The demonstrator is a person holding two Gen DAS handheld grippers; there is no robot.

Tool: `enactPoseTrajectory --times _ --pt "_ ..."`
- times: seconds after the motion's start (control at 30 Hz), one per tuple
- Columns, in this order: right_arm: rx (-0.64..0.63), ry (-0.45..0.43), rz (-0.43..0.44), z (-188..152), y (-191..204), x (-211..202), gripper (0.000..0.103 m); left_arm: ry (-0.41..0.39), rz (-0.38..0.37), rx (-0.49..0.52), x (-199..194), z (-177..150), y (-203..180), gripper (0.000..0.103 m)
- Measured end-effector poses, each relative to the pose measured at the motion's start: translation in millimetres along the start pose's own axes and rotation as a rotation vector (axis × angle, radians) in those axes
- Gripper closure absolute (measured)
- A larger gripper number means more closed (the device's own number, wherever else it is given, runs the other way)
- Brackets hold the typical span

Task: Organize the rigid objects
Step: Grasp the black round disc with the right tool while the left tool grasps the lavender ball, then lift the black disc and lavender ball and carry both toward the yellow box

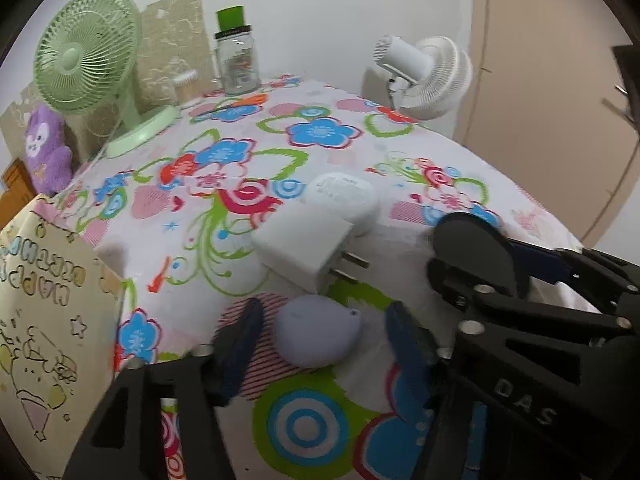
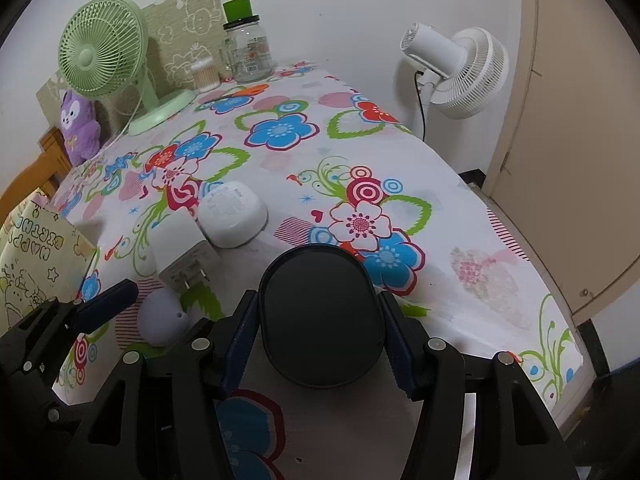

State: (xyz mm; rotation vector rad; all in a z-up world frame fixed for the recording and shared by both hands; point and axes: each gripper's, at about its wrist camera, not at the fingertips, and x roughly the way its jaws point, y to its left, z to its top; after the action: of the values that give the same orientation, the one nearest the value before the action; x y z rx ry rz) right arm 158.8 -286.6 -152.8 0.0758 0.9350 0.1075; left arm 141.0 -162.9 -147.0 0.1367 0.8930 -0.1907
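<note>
Though blurred, bag (image 2: 36,248) reads "HAPPY BIRTH.."

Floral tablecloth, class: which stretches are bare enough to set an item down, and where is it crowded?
Free: the floral tablecloth right of the round white case, toward the white standing fan, and the middle strip up to the clear glass jar. Crowded: near-left, where the white plug adapter, lilac egg-shaped case and black oval case cluster.

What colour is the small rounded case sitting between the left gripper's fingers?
Pale lavender. The small rounded case shows best in the left wrist view.
</note>
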Motion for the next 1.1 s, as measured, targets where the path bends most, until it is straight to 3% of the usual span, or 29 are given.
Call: enactPoseTrajectory --times 0.07,0.47,1.1 --pt "0.002 0.0 -0.001 0 0 0 0.042 0.004 -0.015 0.006 -1 0 -2 0.056" --pt "-0.005 -0.002 -0.003 -3 8 -10 0.042 0.0 0.008 -0.009 -16 -5 7 0.056" --pt "-0.054 -0.079 -0.011 -7 48 -68 0.042 -0.068 0.009 -0.032 -76 -16 29 0.056"
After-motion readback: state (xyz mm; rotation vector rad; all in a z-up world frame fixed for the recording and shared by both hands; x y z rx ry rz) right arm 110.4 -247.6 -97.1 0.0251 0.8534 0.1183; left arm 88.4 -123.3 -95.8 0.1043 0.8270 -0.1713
